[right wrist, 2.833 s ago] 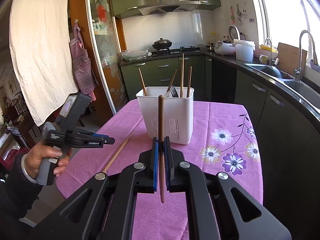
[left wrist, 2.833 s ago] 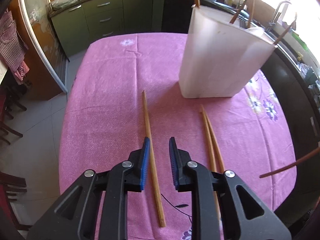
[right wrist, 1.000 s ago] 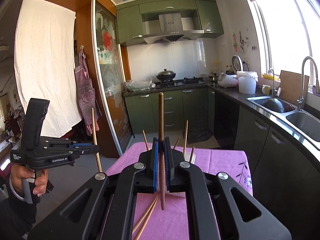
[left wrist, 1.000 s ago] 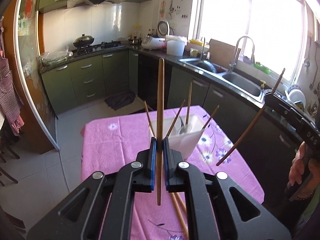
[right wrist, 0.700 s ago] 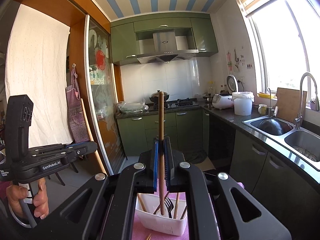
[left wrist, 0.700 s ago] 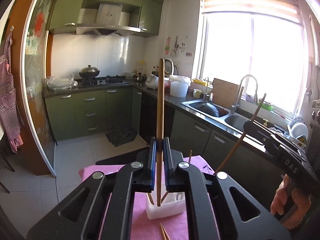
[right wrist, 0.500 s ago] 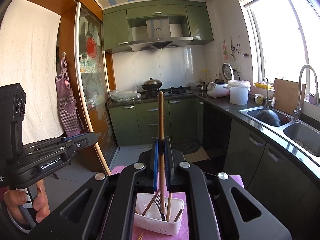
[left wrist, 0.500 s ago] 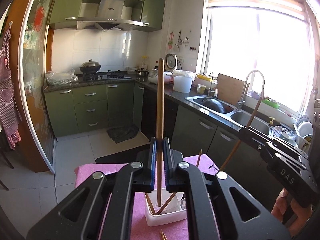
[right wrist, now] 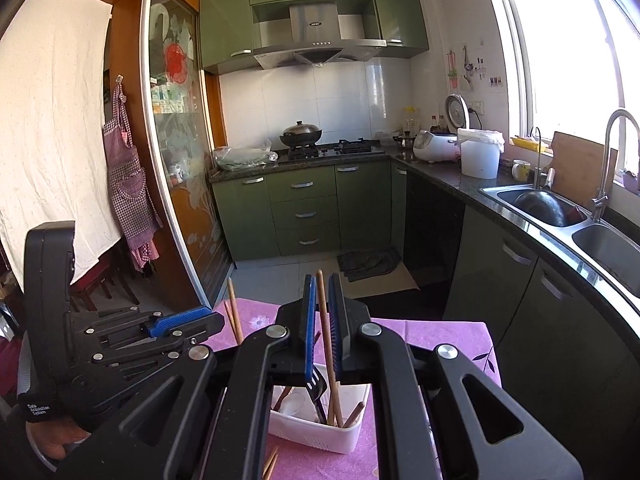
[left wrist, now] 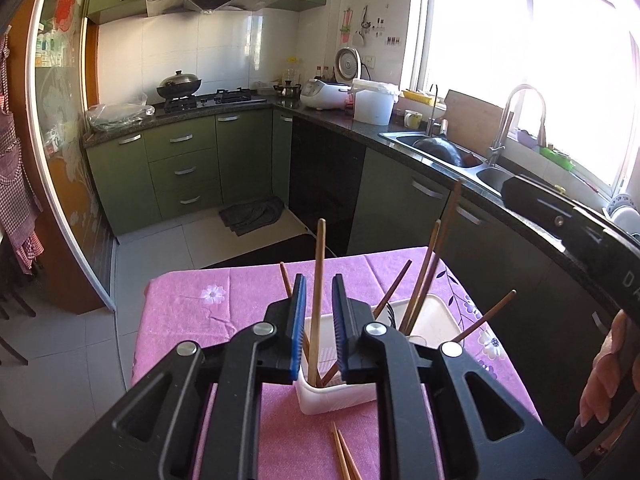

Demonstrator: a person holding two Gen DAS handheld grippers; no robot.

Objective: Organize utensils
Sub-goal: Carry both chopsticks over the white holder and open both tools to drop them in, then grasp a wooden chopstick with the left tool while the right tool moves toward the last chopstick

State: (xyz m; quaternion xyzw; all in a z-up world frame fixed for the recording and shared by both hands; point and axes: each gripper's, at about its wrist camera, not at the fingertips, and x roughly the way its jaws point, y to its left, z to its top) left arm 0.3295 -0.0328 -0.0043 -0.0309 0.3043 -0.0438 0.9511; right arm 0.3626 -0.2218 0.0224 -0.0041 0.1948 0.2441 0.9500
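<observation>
Left gripper [left wrist: 319, 312]: its jaws have just been opening and are now standing apart, with a wooden chopstick [left wrist: 317, 292] rising between the blue pads; gaps are showing on both sides of the stick, so nothing is pressing on it.
Left chopstick: standing nearly upright, its lower end sitting inside the white holder [left wrist: 340, 396], in the near left corner.
Right gripper [right wrist: 320, 320]: the jaws are sitting close together; a second chopstick [right wrist: 326, 332] is running up between the blue pads, which are lying against it on both sides.
Right chopstick: its lower end is reaching down into the holder [right wrist: 316, 438], leaning slightly.
White holder: a rectangular plastic bin resting on the pink cloth [left wrist: 192, 312], just below both grippers.
Holder contents: several wooden chopsticks [left wrist: 424, 276] leaning at different angles toward the far and right sides, a dark fork [right wrist: 316, 386] with its tines up, and something pale at the bottom that I cannot identify.
Outside the holder: a pair of chopsticks [left wrist: 344, 456] lying on the cloth just in front of the bin.
Table: covered by the pink flowered cloth, standing in a green-cabineted kitchen.
Hands: the person's fingers [left wrist: 604, 376] are wrapping the right gripper's handle at the frame's right edge.
</observation>
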